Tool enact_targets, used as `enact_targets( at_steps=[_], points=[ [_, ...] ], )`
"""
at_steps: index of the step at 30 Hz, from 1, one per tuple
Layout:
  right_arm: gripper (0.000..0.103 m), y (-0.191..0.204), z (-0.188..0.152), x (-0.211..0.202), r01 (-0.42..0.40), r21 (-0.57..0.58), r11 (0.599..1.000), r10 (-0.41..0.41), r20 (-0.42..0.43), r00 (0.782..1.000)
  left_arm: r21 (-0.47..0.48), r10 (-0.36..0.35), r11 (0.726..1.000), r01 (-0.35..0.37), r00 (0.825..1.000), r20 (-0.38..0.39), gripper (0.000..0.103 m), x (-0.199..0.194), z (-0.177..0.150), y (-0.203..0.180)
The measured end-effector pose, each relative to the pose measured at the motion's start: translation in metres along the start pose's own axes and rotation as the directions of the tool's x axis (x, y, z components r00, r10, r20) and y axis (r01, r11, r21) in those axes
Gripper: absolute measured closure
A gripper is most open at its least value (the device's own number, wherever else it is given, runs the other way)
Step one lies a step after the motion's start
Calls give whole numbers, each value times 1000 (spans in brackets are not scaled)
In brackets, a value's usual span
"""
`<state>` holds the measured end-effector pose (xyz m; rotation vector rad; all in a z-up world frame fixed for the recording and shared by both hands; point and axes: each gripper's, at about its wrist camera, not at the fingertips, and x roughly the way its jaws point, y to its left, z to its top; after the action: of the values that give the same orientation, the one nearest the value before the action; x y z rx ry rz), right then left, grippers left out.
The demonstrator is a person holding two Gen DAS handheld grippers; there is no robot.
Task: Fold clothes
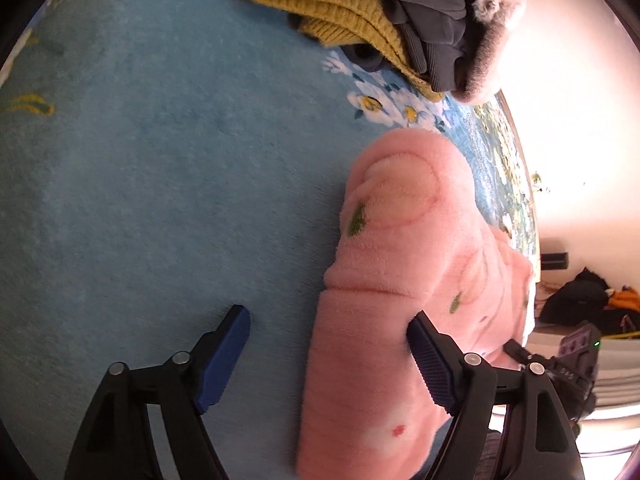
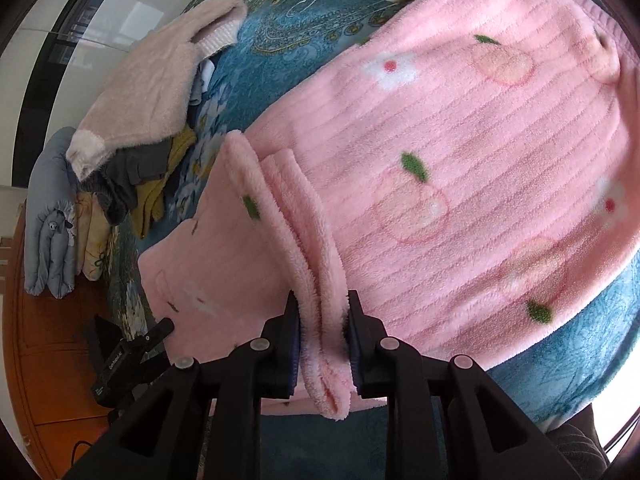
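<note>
1. Pink fleece garment (image 2: pixel 460 168): ribbed plush with peach outlines, green leaves and white flowers; lies spread on the blue floral blanket (image 2: pixel 568 364), filling most of the right wrist view
2. Same garment in the left wrist view (image 1: pixel 400 280): a folded, rounded length running away from the camera, resting on the blanket (image 1: pixel 160 184)
3. Right gripper (image 2: pixel 322 340): black frame, blue pads; fingers closed onto a doubled fold of the pink garment's edge, the fleece squeezed between both pads and bulging out below them; the pinched fold rises as a ridge running away from the fingers
4. Left gripper (image 1: pixel 328 352): fingers spread wide, nothing held; the left finger (image 1: pixel 224 360) stands over bare blanket, the right finger (image 1: pixel 432 364) lies in front of the pink fleece, so the garment's near edge sits between the two; contact cannot be told
5. Pile of other clothes (image 1: pixel 384 20): mustard knit, dark grey item, pale fluffy piece on top; at the far edge of the blanket, well apart from the fingers
6. Same pile in the right wrist view (image 2: pixel 148 120): to the left of the pink garment
7. Grey-blue bundle (image 2: pixel 52 216): beside the pile, at the blanket's edge
</note>
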<state>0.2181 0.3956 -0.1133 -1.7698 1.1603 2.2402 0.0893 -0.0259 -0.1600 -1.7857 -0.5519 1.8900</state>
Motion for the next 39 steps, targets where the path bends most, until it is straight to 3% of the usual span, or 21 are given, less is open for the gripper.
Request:
enact_targets(
  at_steps=[7, 11, 15, 18, 19, 23, 28, 30, 34, 39],
  points=[
    [78, -2, 3, 0, 49, -12, 999, -49, -8, 999, 60, 55, 997, -55, 998, -7, 22, -4, 2, -15],
    [71, 14, 11, -10, 83, -68, 994, -81, 35, 996, 88, 37, 995, -43, 997, 73, 22, -33, 11, -27],
    [71, 35, 21, -1, 94, -129, 987, -89, 42, 995, 198, -44, 980, 17, 990, 135, 22, -52, 18, -66],
    [71, 51, 29, 5, 102, -173, 980, -95, 47, 994, 275, -100, 959, 68, 990, 104, 21, -27, 71, -126],
    [71, 56, 32, 7, 105, -188, 977, -97, 49, 994, 286, -99, 956, 69, 991, 90, 21, -23, 73, -130],
    [71, 78, 43, 16, 116, -247, 962, -105, 57, 993, 278, -45, 960, 28, 997, 56, 21, -32, 41, -118],
    [71, 69, 59, 46, 164, -200, 966, -168, -4, 986, 99, -56, 994, 57, 998, -12, 21, 14, 41, -86],
    [71, 67, 62, 53, 179, -190, 965, -186, -21, 982, 75, -59, 995, 60, 998, -8, 21, 10, 39, -84],
    [71, 77, 52, 39, 168, -223, 960, -172, 1, 985, 126, -70, 990, 69, 998, -3, 21, -12, 34, -93],
    [70, 80, 30, 11, 119, -249, 961, -114, 35, 993, 183, -132, 974, 130, 991, -1, 21, -40, 1, -100]
  ],
)
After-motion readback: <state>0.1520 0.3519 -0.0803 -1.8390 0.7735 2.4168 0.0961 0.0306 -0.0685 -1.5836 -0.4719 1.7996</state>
